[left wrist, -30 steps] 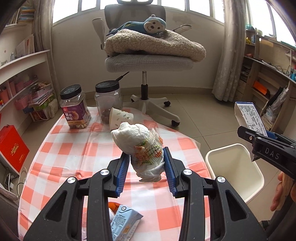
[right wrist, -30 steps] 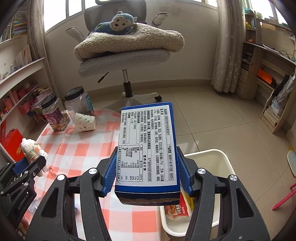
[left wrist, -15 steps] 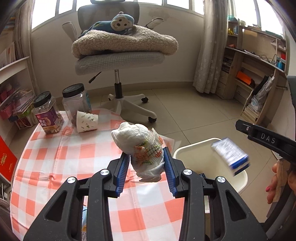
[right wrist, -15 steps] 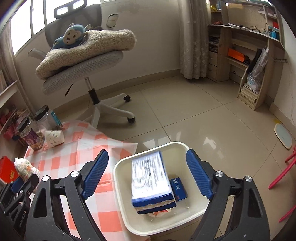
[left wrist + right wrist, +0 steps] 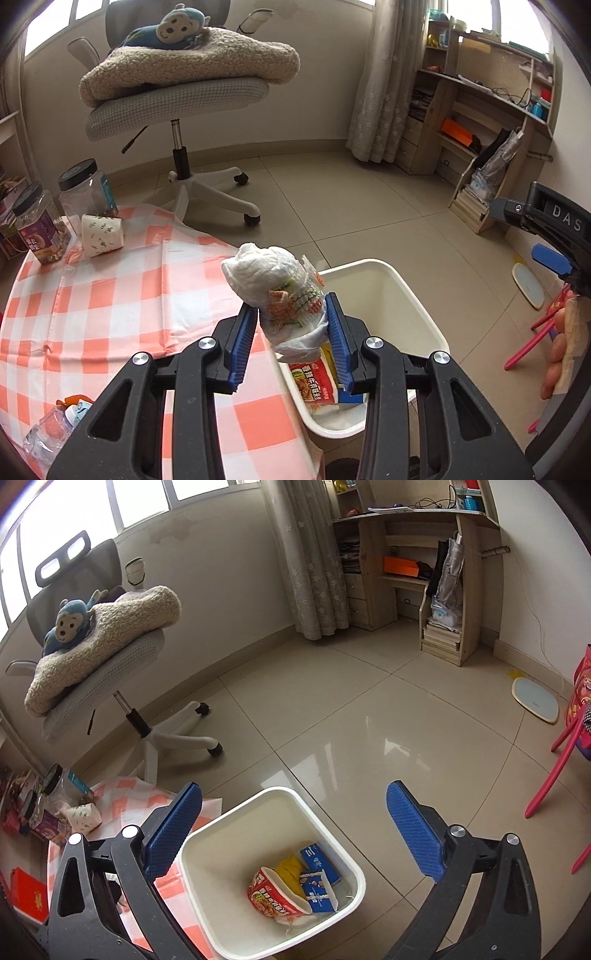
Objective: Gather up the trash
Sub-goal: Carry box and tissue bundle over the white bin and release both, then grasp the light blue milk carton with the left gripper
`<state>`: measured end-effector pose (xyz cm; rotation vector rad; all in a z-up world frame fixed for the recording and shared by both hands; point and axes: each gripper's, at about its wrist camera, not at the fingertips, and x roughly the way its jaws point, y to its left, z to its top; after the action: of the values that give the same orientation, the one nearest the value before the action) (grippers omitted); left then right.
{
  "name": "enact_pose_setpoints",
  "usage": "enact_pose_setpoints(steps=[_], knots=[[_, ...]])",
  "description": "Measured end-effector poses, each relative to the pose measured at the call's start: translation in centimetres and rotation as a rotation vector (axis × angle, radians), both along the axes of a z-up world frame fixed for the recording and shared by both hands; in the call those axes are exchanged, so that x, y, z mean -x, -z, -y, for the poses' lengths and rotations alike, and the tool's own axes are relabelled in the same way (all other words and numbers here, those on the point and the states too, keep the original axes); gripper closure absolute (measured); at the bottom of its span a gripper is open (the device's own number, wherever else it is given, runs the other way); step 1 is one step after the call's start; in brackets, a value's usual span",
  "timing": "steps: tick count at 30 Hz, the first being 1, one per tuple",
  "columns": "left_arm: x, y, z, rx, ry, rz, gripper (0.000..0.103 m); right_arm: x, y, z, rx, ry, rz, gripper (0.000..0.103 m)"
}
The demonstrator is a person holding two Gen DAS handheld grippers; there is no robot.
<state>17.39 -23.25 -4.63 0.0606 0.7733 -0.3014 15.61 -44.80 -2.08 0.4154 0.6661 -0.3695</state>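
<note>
Pinching a crumpled white wrapper (image 5: 275, 291) between blue pads, the left gripper (image 5: 291, 328) holds it above the near edge of the checked surface (image 5: 110, 295), just at the rim of the white bin (image 5: 417, 295). The wad's long axis runs slantwise — its plain white end points up and to the left, away from the camera, while the printed orange-and-green end sits low between the jaws. Its bottom tail hangs below the pads and covers part of what lies in the bin; from this view only a red noodle packet (image 5: 314, 384) and a sliver of blue show there.

The right wrist view looks down into the bin (image 5: 236, 812) and shows more: a red noodle cup (image 5: 275, 895) on its side, something yellow (image 5: 290, 866) half buried behind it, and two blue cartons (image 5: 317, 878), one with its flap open. Print on them is too small to read. The right gripper (image 5: 291, 830) hangs over the bin with its jaws spread wide and nothing between them.

Further back on the surface stand two black-lidded jars (image 5: 40, 229) and a tipped paper cup (image 5: 101, 234); a plastic bottle (image 5: 51, 432) is cut off at the lower left corner. Behind them, an office chair (image 5: 177, 99) carries a folded blanket and a blue monkey toy (image 5: 173, 26).
</note>
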Motion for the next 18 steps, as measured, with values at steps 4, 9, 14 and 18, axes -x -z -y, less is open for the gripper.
enact_pose_setpoints(steps=[4, 9, 14, 18], knots=[[-0.2, 0.4, 2.2, 0.008, 0.032, -0.022, 0.061, 0.2, 0.0, 1.1, -0.007, 0.018, -0.003, 0.007], [-0.3, 0.5, 4.0, 0.034, 0.077, -0.052, 0.035, 0.5, -0.2, 1.9, -0.002, 0.033, 0.002, 0.007], [0.2, 0.6, 3.7, 0.014, 0.075, -0.052, 0.024, 0.7, -0.1, 1.9, 0.006, 0.037, -0.005, 0.007], [0.3, 0.7, 2.6, -0.003, 0.048, -0.059, 0.022, 0.3, 0.0, 0.7, 0.024, 0.006, -0.022, 0.007]])
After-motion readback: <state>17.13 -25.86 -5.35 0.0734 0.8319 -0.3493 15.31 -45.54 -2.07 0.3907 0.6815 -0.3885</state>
